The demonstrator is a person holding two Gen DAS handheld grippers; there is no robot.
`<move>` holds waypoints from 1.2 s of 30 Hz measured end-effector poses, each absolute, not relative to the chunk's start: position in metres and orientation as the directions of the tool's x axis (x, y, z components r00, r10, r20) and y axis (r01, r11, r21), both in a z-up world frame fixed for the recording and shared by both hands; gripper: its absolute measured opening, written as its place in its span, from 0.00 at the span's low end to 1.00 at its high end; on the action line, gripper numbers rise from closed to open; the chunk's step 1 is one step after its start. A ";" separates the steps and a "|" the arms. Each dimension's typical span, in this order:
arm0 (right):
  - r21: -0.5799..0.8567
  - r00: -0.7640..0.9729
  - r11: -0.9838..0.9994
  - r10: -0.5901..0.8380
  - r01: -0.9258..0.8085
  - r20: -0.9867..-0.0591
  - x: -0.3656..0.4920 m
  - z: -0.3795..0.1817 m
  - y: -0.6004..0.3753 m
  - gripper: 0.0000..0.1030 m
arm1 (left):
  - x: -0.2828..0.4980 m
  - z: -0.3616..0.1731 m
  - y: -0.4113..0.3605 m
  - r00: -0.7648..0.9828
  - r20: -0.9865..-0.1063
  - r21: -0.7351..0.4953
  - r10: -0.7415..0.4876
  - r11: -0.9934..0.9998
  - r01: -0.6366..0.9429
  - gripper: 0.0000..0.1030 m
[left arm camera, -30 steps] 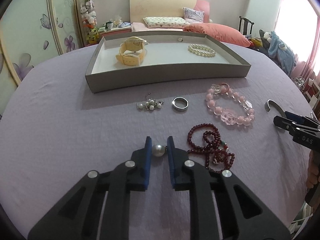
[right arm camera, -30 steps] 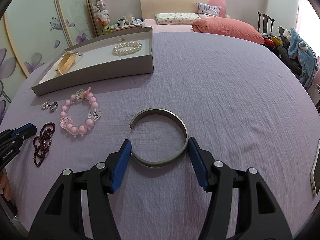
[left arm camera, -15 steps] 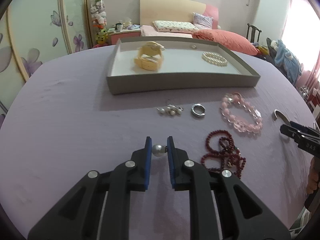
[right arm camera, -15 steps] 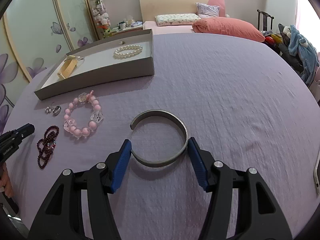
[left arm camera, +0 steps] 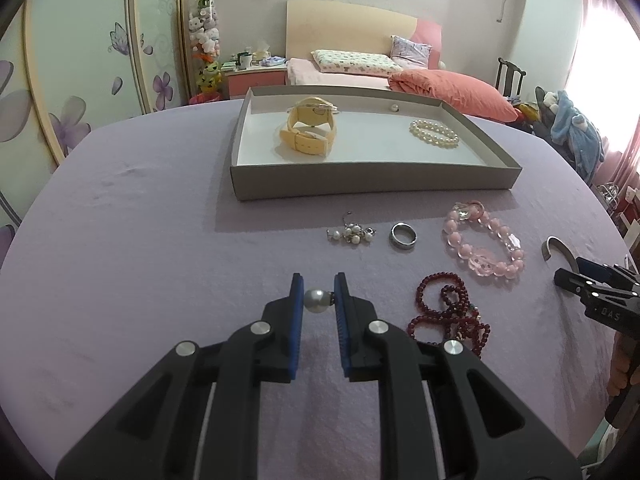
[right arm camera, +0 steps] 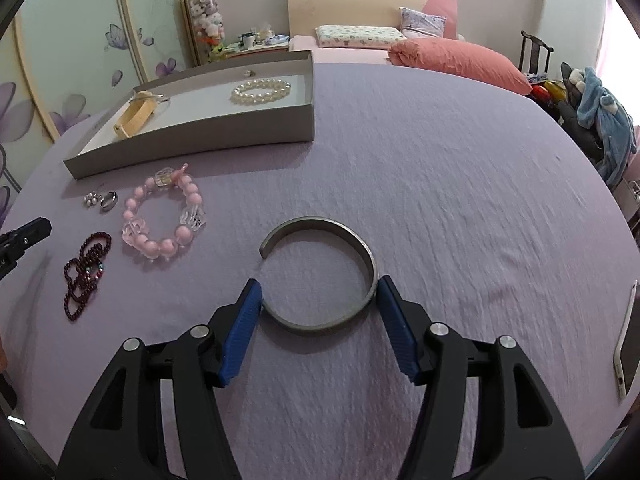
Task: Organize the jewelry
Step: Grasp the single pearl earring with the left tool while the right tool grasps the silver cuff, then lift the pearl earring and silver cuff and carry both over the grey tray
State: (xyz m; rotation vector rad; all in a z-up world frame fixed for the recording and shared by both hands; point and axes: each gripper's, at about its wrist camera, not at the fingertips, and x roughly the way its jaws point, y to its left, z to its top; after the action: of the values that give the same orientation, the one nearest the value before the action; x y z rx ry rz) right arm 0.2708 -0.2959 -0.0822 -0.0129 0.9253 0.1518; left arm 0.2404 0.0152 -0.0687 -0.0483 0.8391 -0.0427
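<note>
My left gripper (left arm camera: pixel 319 300) pinches a round grey pearl earring (left arm camera: pixel 317 301) above the lilac-clothed counter (left arm camera: pixel 152 240). My right gripper's (right arm camera: pixel 319 312) blue fingers (right arm camera: pixel 243 320) are opening around the open grey metal bangle (right arm camera: pixel 320 276), barely clear of it.

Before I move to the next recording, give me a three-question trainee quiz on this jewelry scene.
1. True or false: the left tool grips a pearl bead.
2. Which lies inside the gray tray? A) pink bead bracelet B) white pearl bracelet C) silver ring
3. What sits between the right tool's opening jaws?

Key: 1 true. 2 B. 3 the open metal bangle, lying on the purple cloth.
</note>
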 end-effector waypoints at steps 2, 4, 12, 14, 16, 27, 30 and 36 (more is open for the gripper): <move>0.076 0.589 0.989 0.136 -0.126 -0.797 0.275 -0.082 -0.297 0.67 | 0.241 -0.068 0.015 0.668 -0.742 -0.060 -0.058 0.998 0.020 0.16; 0.097 0.586 0.989 0.146 -0.115 -0.797 0.279 -0.081 -0.297 0.68 | 0.240 -0.068 0.014 0.668 -0.742 -0.060 -0.058 0.998 0.020 0.16; 0.113 0.590 0.989 0.147 -0.094 -0.794 0.289 -0.080 -0.293 0.68 | 0.241 -0.068 0.014 0.668 -0.742 -0.059 -0.059 0.998 0.022 0.16; 0.092 0.593 0.992 0.128 -0.091 -0.795 0.290 -0.080 -0.290 0.68 | 0.241 -0.069 0.014 0.667 -0.743 -0.059 -0.059 0.998 0.022 0.16; 0.081 0.589 0.993 0.117 -0.087 -0.800 0.292 -0.082 -0.289 0.68 | 0.243 -0.069 0.014 0.665 -0.744 -0.060 -0.059 0.998 0.021 0.16; 0.048 0.611 0.994 0.097 -0.097 -0.786 0.285 -0.083 -0.291 0.63 | 0.243 -0.071 0.016 0.666 -0.743 -0.069 -0.069 0.997 0.027 0.16; 0.057 0.611 0.993 0.106 -0.100 -0.784 0.282 -0.082 -0.292 0.63 | 0.242 -0.070 0.015 0.669 -0.740 -0.066 -0.069 0.997 0.029 0.16; 0.081 0.629 0.991 0.131 -0.107 -0.766 0.279 -0.073 -0.293 0.63 | 0.242 -0.067 0.017 0.675 -0.735 -0.067 -0.067 0.997 0.026 0.16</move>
State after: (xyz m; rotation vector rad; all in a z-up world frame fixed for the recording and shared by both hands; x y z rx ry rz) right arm 0.2790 -0.2925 -0.0734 0.0287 0.8799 0.1363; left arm 0.2419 0.0165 -0.0672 -0.0524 0.8283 -0.0524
